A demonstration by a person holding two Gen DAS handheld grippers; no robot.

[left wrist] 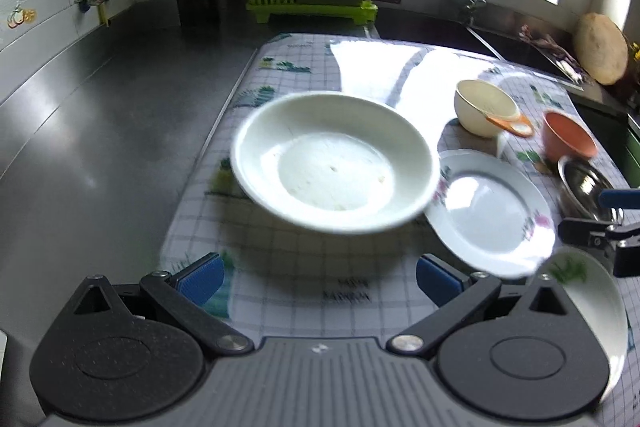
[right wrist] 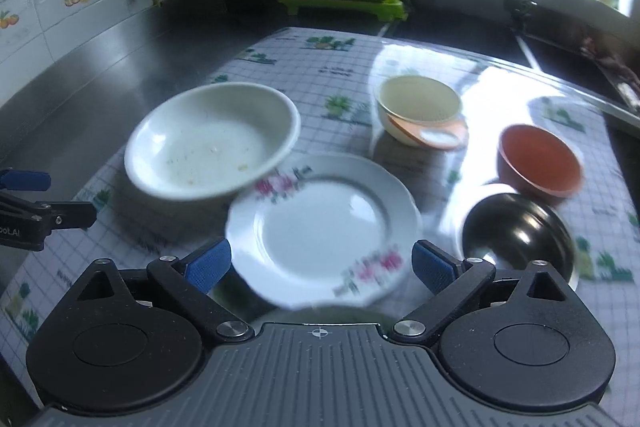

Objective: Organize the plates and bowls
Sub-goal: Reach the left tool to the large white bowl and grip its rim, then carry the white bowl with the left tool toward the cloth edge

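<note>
- We hold our left gripper (left wrist: 318, 277) with jaws wide apart and nothing between them, just before the white deep plate (left wrist: 334, 163).
- Our right gripper (right wrist: 320, 263) is also spread wide, empty; the flowered plate (right wrist: 324, 231) lies beside that deep plate, rims overlapping.
- The cream bowl (right wrist: 420, 109), orange bowl (right wrist: 538, 161) and steel bowl (right wrist: 518, 237) stand right of the deep plate, with bare mat (right wrist: 304, 67) behind it.

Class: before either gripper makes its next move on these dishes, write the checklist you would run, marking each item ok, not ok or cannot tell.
1. Left gripper open, holding nothing: ok.
2. Right gripper open, holding nothing: ok.
3. White bowl upright: ok.
4. Floral plate free of the white bowl: not ok, the bowl's rim overlaps it.
5. Cream bowl unstacked: not ok, it leans on an orange dish.
6. Steel bowl empty: cannot tell.
</note>
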